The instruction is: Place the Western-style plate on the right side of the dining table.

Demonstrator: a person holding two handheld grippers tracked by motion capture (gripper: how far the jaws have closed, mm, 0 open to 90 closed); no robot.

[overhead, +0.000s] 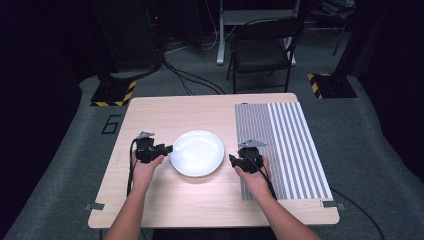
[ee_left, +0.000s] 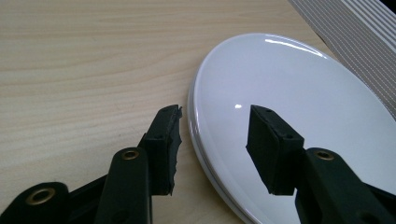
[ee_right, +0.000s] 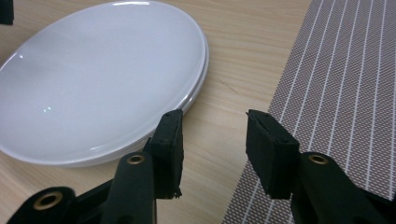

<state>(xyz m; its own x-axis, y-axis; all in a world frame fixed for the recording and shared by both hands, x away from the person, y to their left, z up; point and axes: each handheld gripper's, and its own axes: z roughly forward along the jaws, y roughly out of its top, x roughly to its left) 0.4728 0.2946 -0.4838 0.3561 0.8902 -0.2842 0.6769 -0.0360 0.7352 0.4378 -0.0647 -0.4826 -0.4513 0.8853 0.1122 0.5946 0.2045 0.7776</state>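
Note:
A white plate [overhead: 197, 152] lies in the middle of the wooden table [overhead: 165, 200]; its doubled rim suggests two stacked plates. My left gripper [overhead: 168, 149] is at the plate's left edge. In the left gripper view this gripper [ee_left: 215, 116] is open, one jaw over the wood and the other above the plate [ee_left: 303, 102], so the rim sits between them. My right gripper [overhead: 232, 160] is just right of the plate. In the right gripper view it [ee_right: 212, 116] is open over bare wood between the plate [ee_right: 93, 79] and the striped placemat [ee_right: 345, 93].
The grey striped placemat [overhead: 282, 145] covers the table's right part. Beyond the far edge stand a black folding chair [overhead: 262, 50] and two stand bases with yellow-black tape [overhead: 114, 92] [overhead: 330, 85]. Cables run across the floor.

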